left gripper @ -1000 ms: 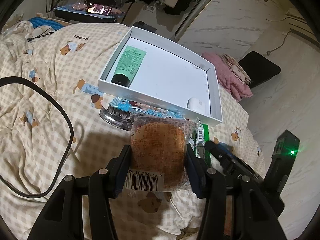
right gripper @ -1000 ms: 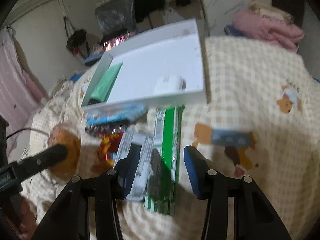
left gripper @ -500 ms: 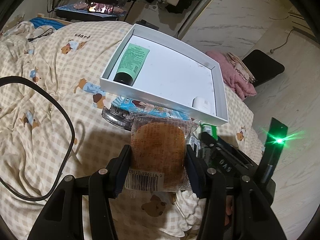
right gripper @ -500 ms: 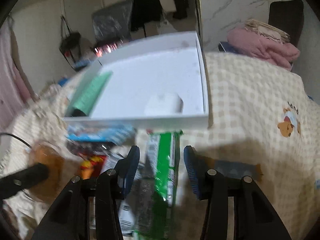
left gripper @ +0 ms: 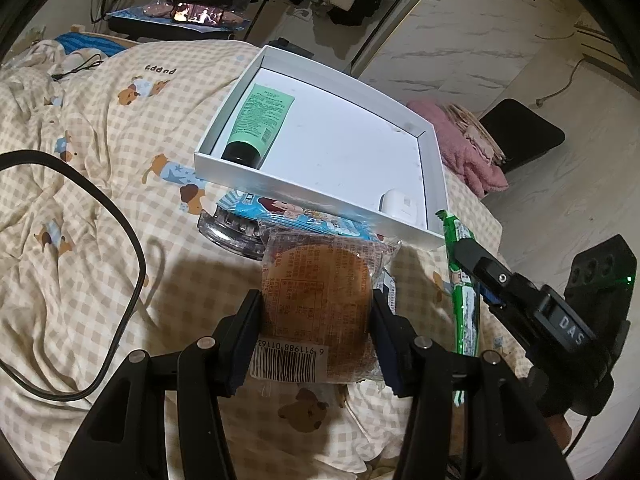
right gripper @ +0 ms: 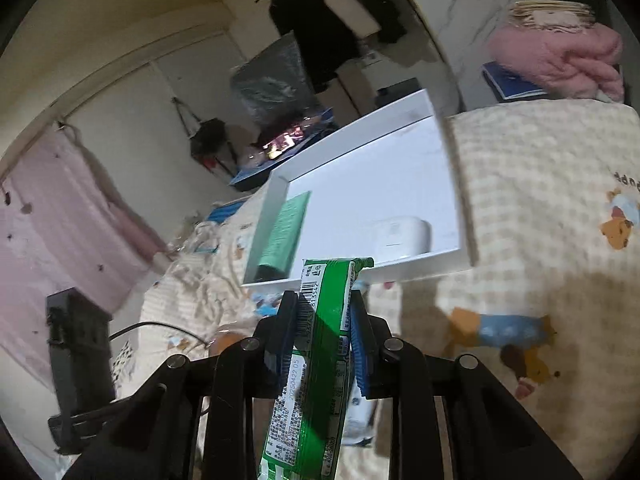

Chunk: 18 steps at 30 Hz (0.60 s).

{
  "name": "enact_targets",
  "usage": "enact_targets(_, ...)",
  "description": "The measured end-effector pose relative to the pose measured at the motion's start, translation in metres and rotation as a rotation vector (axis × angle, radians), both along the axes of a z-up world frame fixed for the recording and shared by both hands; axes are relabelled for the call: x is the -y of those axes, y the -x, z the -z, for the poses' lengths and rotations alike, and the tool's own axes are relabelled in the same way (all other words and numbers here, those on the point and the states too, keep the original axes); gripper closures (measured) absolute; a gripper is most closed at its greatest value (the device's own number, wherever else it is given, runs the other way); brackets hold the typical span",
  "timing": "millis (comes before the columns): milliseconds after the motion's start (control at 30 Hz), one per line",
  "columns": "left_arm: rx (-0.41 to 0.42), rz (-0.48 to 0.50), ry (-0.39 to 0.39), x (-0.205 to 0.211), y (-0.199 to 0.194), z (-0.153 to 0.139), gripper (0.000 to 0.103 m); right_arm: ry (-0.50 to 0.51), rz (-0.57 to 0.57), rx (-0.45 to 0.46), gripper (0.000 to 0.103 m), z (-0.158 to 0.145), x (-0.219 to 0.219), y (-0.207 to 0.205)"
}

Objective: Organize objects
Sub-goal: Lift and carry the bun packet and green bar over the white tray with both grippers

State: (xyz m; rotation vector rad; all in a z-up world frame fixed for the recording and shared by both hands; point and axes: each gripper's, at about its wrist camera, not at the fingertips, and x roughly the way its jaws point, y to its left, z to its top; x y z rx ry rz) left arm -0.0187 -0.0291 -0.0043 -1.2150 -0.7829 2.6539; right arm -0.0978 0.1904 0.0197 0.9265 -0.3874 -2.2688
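A wrapped round cake is held in the left gripper at the lower centre of the left wrist frame, both pads being pressed on its clear wrapper, with a barcode label seen at its near end; the cake is kept above a checked bedspread printed with bears; just beyond it, at mid-frame, a blue snack bag and a clear round lid-like thing are seen lying against the near wall of a white box; inside the box, a green tube is laid along the left wall with its black cap toward the camera, and a small white case is set in the near right corner; a black cable is looped over the bedspread at the left edge; at the right of this frame the right gripper is seen with a long green packet in it; in the right wrist frame the jaws of that gripper are closing on the green packet, which is pinched between the blue pads at lower centre and is raised clear of the bedspread, its far end being shown just before the near wall of the white box; a pink blanket is piled at the upper right.
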Motion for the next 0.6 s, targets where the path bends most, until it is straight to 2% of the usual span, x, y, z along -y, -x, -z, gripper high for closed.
enact_targets(433,0.001,0.003,-0.001,0.0007,0.0004,0.0005,0.047,0.074,-0.118,0.047,0.077,0.0073,0.0087,-0.0032)
enact_targets(600,-0.008,0.006,0.001,-0.0015,-0.0012,-0.0015,0.047,0.068,-0.108,0.043,0.077,0.0058,0.0074,-0.0053)
